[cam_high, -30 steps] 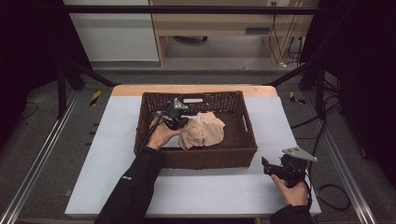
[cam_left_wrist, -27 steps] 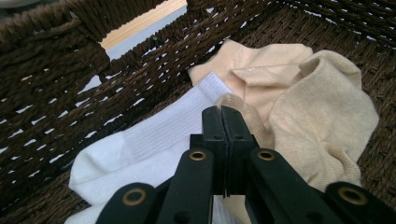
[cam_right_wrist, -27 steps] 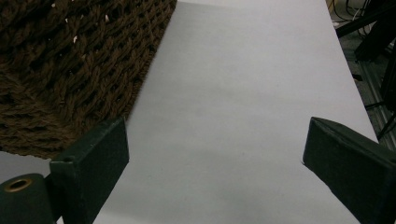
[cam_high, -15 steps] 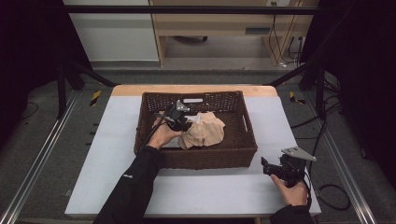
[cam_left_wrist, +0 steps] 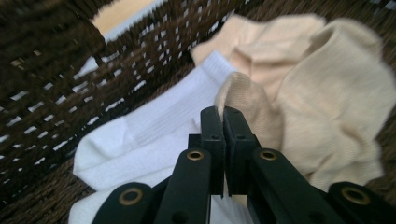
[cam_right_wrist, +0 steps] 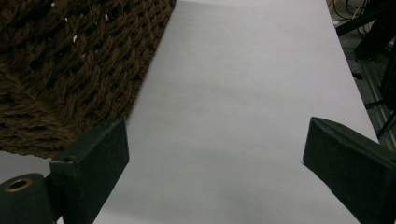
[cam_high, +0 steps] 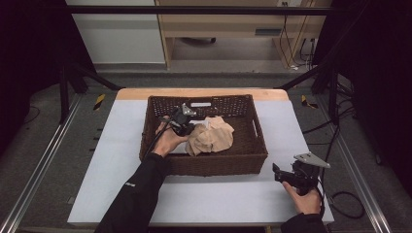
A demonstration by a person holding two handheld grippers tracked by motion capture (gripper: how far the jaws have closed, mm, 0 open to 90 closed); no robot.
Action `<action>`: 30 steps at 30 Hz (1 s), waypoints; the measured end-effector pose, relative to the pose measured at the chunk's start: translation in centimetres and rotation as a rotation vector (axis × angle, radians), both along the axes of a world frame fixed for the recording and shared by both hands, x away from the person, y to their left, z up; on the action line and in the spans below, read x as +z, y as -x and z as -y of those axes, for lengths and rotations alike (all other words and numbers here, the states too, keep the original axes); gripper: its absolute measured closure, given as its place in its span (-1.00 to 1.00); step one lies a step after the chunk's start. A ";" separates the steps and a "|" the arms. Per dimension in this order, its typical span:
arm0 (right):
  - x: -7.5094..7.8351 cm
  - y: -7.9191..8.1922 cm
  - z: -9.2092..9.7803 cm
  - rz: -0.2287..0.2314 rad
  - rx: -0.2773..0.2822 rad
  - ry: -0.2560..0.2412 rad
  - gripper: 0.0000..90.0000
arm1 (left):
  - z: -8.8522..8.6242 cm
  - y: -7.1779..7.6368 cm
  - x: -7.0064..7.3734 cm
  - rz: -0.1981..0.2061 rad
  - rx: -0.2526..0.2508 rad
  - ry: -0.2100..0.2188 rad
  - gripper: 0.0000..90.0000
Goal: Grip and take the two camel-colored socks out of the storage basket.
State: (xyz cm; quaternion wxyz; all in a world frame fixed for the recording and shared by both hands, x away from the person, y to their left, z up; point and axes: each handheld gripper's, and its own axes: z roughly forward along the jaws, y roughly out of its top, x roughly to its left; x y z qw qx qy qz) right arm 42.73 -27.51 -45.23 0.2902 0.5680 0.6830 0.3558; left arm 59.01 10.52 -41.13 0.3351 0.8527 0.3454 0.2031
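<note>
A: What is the left tool (cam_left_wrist: 223,116) doing?

B: Its jaws are pressing together, with next to no gap between them, and I cannot tell whether any cloth is pinched there. In the left gripper view the tips are touching the edge of the beige cloth (cam_left_wrist: 322,88), right where it is meeting the white sock (cam_left_wrist: 154,126).

A: And where are those lying?

B: Both are sitting inside the brown wicker basket (cam_high: 214,162). From above, the beige cloth (cam_high: 211,136) is bunching up near the basket's middle, and the white sock (cam_high: 200,124) is peeking out at its far left side, just beside the left tool (cam_high: 183,121). The person's left hand (cam_high: 167,141) is reaching over the near left part of the basket.

A: What about the right tool (cam_right_wrist: 215,154)?

B: Its jaws are standing wide apart, holding nothing. It is hovering over the bare grey table (cam_right_wrist: 243,93), with the basket's woven corner (cam_right_wrist: 70,60) showing to the left in the right gripper view.

A: Where is it in the high view?

B: The right tool (cam_high: 291,175) is sitting at the near right of the table (cam_high: 97,170), gripped by the right hand (cam_high: 303,199), close to the basket's near right corner but apart from it.
</note>
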 end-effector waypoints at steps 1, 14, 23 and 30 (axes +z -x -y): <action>0.0 0.0 0.0 0.002 -0.001 0.000 -0.84 | 0.0 0.0 0.0 0.000 0.000 0.000 0.95; 0.0 0.0 0.0 -0.001 -0.002 0.003 -0.84 | -2.0 3.8 5.4 0.195 -0.003 0.273 0.95; 0.1 0.0 0.1 0.006 -0.007 0.005 -0.84 | -4.1 6.7 8.8 0.297 -0.008 0.399 0.95; 0.2 0.1 0.2 0.009 -0.014 0.002 -0.84 | -5.1 9.7 11.2 0.365 -0.020 0.440 0.96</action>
